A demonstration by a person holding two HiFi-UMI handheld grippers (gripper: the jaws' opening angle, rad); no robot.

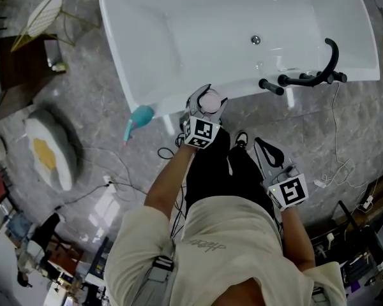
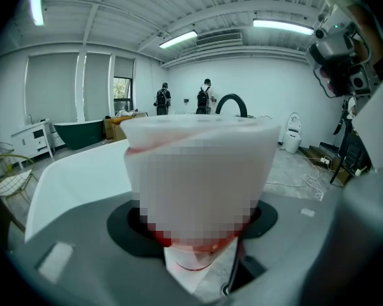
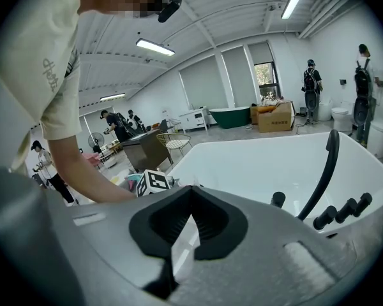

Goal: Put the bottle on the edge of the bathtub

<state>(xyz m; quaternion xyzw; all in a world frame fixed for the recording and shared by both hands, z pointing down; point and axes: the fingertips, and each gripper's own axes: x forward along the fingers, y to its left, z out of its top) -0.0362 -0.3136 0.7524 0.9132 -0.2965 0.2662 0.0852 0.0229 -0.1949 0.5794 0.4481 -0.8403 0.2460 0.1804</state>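
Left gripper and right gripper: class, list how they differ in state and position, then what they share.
The left gripper grips a white bottle; the right gripper is shut and empty. The left gripper is at the bathtub rim; the right gripper hangs back by the person's hip. Both carry a square-marker cube.

Near rim of the bathtub (image 1: 140, 50) is mostly open, a bare white ledge running from the left corner across to the middle. The one real blocker up there is the black faucet (image 1: 306, 80) on the right part of that rim. Its curved spout arches over the basin and its knobs stick out in a row, so coming in from the right is tight. The basin itself is wide and roomy. The floor in front is messier: a teal thing (image 1: 139, 120) near the tub's left corner and loose cables (image 1: 124, 185) snaking around.
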